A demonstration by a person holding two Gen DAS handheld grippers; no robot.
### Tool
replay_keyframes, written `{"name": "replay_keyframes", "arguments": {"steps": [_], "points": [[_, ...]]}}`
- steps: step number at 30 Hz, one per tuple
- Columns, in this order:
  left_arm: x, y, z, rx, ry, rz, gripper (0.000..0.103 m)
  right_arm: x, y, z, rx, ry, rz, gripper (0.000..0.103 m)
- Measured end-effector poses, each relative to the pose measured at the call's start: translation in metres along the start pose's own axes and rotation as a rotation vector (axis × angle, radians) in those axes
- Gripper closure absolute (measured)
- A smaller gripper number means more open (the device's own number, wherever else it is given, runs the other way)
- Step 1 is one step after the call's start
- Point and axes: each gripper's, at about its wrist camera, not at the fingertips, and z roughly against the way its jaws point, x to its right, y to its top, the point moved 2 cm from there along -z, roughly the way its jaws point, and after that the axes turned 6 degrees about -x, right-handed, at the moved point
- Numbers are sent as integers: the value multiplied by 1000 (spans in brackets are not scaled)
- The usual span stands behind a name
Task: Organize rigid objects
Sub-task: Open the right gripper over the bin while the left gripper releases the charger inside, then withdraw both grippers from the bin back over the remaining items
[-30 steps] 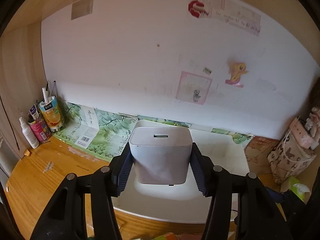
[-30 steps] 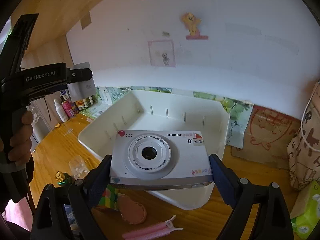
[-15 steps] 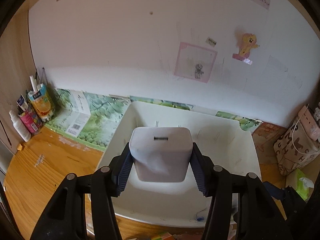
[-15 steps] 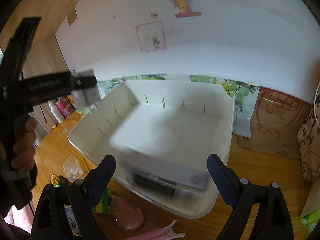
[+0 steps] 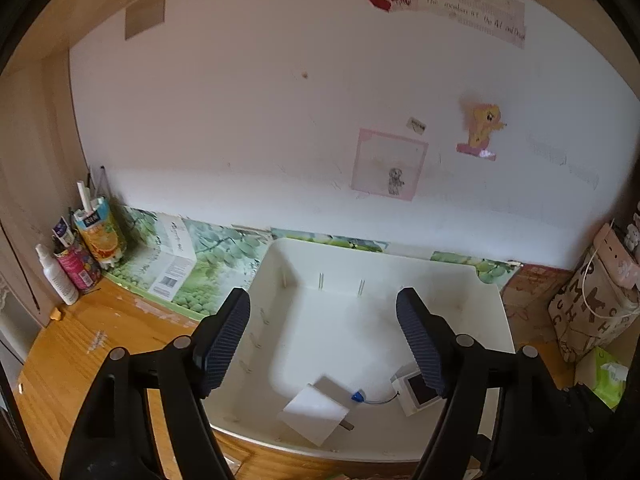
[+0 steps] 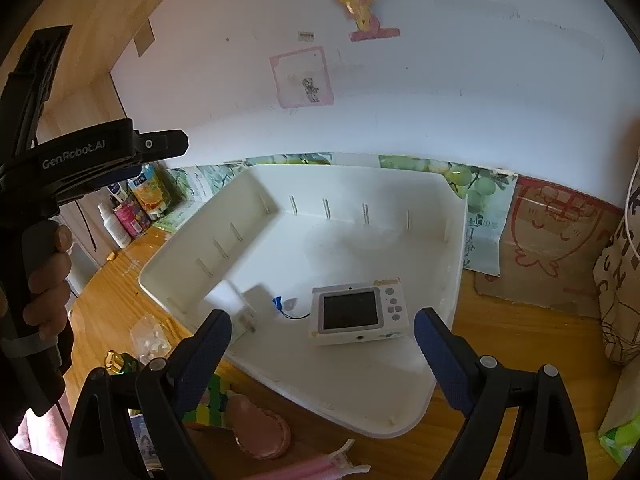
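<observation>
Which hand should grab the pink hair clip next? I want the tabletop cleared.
Right. The pink hair clip lies just below the open right gripper; the left wrist view doesn't show it.

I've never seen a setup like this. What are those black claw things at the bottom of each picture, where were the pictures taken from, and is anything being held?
There is no robot here. A person holds a hand tool with two fingers in each hand, and a small wide-angle camera on each tool looks forward along those fingers. One picture comes from the left gripper, the other from the right gripper. In the right gripper's view you can see the person's hand holding the other tool.

Neither gripper holds anything: the right one is open, and the left one's jaws are opening with nothing between them. Below them, on a wooden desk, sits a white bin. Inside it lie a white charger block and a small toy camera, screen up.
</observation>
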Motion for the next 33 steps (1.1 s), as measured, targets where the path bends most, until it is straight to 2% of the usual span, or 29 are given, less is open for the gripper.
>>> {"name": "replay_keyframes", "arguments": {"steps": [11, 13, 21, 26, 33], "points": [[-8, 1, 50, 93, 14, 18, 23, -11, 2, 33, 59, 3, 7, 9], [-11, -1, 60, 116, 23, 23, 20, -13, 2, 40, 71, 5, 5, 9], [-28, -16, 101, 169, 46, 48, 20, -20, 0, 69, 109, 22, 2, 9], [-44, -33, 124, 176, 60, 70, 20, -25, -4, 86, 118, 24, -7, 9], [-66, -59, 145, 136, 92, 121, 20, -31, -17, 97, 90, 32, -35, 9]]}}
